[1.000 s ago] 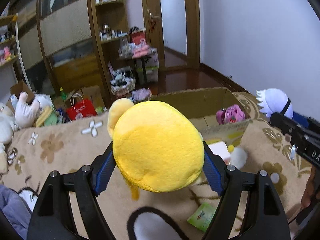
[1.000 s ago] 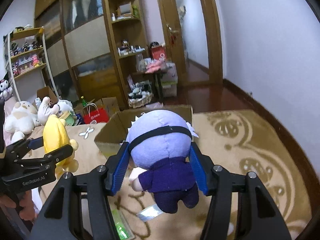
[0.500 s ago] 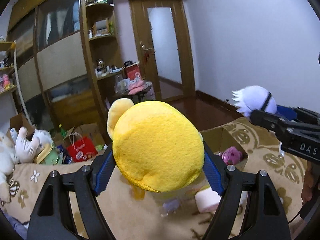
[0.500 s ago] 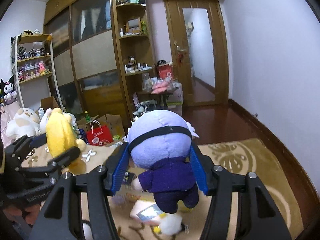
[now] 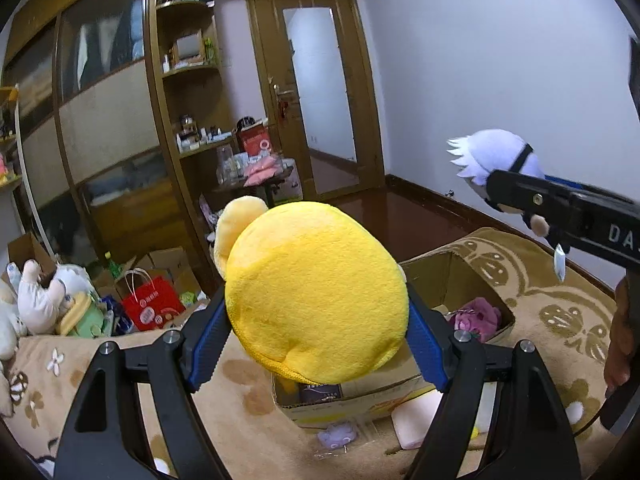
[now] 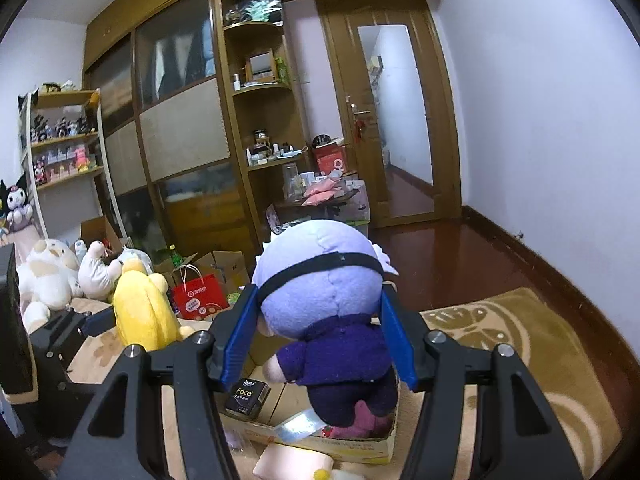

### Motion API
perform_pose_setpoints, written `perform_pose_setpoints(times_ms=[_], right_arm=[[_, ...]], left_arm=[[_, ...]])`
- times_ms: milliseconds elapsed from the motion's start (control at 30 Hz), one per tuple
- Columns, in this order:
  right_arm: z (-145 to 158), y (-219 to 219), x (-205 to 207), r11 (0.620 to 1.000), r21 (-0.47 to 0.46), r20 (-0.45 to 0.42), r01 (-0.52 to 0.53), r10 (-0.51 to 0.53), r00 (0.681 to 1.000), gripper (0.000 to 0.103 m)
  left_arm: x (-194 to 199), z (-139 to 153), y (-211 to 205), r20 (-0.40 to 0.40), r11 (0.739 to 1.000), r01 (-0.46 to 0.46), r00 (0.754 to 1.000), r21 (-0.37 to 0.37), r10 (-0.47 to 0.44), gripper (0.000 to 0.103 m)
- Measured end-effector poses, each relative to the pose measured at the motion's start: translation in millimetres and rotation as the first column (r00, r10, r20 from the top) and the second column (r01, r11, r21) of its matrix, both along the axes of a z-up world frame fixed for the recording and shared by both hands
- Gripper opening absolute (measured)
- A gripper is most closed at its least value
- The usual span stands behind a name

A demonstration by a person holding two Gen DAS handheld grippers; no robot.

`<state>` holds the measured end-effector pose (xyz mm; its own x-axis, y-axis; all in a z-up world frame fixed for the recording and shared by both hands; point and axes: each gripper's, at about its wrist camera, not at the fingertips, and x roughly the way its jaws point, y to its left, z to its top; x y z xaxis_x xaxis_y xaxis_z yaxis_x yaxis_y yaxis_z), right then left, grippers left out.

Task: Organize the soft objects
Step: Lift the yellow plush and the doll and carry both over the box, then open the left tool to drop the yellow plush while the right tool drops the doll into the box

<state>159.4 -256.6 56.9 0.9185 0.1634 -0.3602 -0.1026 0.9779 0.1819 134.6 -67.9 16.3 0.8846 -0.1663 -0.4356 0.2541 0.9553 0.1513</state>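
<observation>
My left gripper (image 5: 316, 344) is shut on a round yellow plush (image 5: 316, 296) and holds it in the air above an open cardboard box (image 5: 452, 276) on the tan bedspread. The yellow plush also shows in the right wrist view (image 6: 142, 312), at the left. My right gripper (image 6: 316, 340) is shut on a doll with pale lilac hair and a dark blue suit (image 6: 328, 312), held over the same box (image 6: 288, 400). That doll also shows in the left wrist view (image 5: 496, 156), high at the right. A pink plush (image 5: 476, 318) lies inside the box.
A black "Face" pack (image 6: 246, 396) lies in the box. A pale pink pad (image 5: 416, 420) and a small lilac toy (image 5: 338, 436) lie on the bedspread in front of it. White plush toys (image 6: 52, 276) and a red bag (image 6: 198, 296) sit at the left.
Both grippers have risen and moved forward with their toys, so the box now lies below them. Both grips are unchanged.
</observation>
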Motion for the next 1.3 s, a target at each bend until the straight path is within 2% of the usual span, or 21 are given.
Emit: perform_pose_setpoints(times_ms=[400, 600, 800, 1200, 1300], right_arm=[[-52.4, 2.8, 42.2, 0.999, 0.032, -0.117, -0.045, 0.048, 0.992, 0.064], [-69.0, 3.8, 53.9, 0.996, 0.061, -0.147, -0.059, 0.067, 0.987, 0.064], [-91.8, 7.3, 64.0, 0.983, 0.152, -0.192, -0.098, 0.127, 0.973, 0.066], [-95.8, 9.0, 66.8, 0.988, 0.121, -0.218, -0.095, 0.12, 0.968, 0.067], [-96.1, 8.7, 66.8, 0.988, 0.121, -0.216, -0.1, 0.124, 0.969, 0.068]], left_arm=[[36.1, -34.3, 6.2, -0.114, 1.0, -0.015, 0.993, -0.004, 0.015, 0.079], [53.0, -51.3, 10.5, -0.183, 0.999, -0.019, 0.983, -0.029, 0.014, 0.08], [63.3, -68.8, 9.7, -0.251, 1.0, -0.021, 0.968, -0.022, 0.015, 0.08], [67.8, -75.0, 9.6, -0.283, 1.0, -0.022, 0.959, -0.005, 0.02, 0.084], [66.8, -74.7, 10.4, -0.282, 0.999, -0.039, 0.959, 0.002, 0.038, 0.093]])
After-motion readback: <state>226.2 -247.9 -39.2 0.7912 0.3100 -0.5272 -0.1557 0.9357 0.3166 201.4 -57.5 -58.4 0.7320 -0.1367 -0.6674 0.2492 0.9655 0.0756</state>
